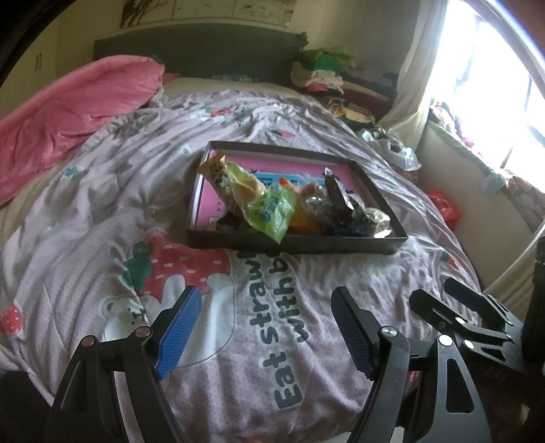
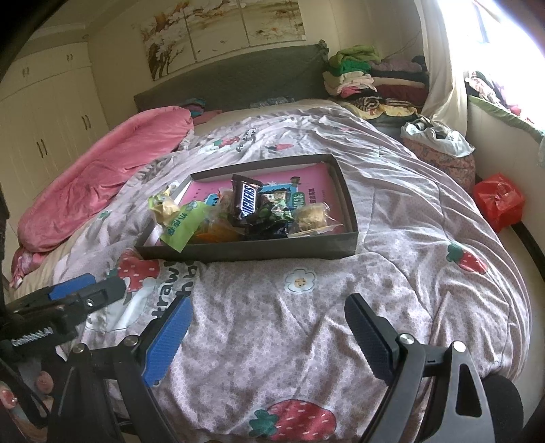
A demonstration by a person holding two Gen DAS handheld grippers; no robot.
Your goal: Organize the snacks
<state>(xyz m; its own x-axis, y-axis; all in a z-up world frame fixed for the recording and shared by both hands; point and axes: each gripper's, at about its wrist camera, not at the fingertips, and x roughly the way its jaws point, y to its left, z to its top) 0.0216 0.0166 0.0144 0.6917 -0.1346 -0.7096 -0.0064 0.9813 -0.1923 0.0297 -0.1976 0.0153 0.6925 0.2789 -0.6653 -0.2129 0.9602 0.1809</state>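
Both tongs, left [image 1: 264, 327] and right [image 2: 269, 335], hover released and empty near a tray [image 2: 245, 252] of heaped snacks [image 2: 245, 204] on a soft bed [image 2: 391, 238], where packets could spill if nudged.

A rumpled strawberry-print quilt [image 2: 340, 238] spreads over the bed, with a pink blanket [image 2: 102, 177] bunched along its left side. A dark headboard [image 2: 231, 78] stands behind, under a three-panel painting [image 2: 224, 30]. Folded clothes [image 2: 354, 75] are piled by the curtain [image 2: 446, 85], and a red plastic bag [image 2: 499, 201] sits beside the bed.
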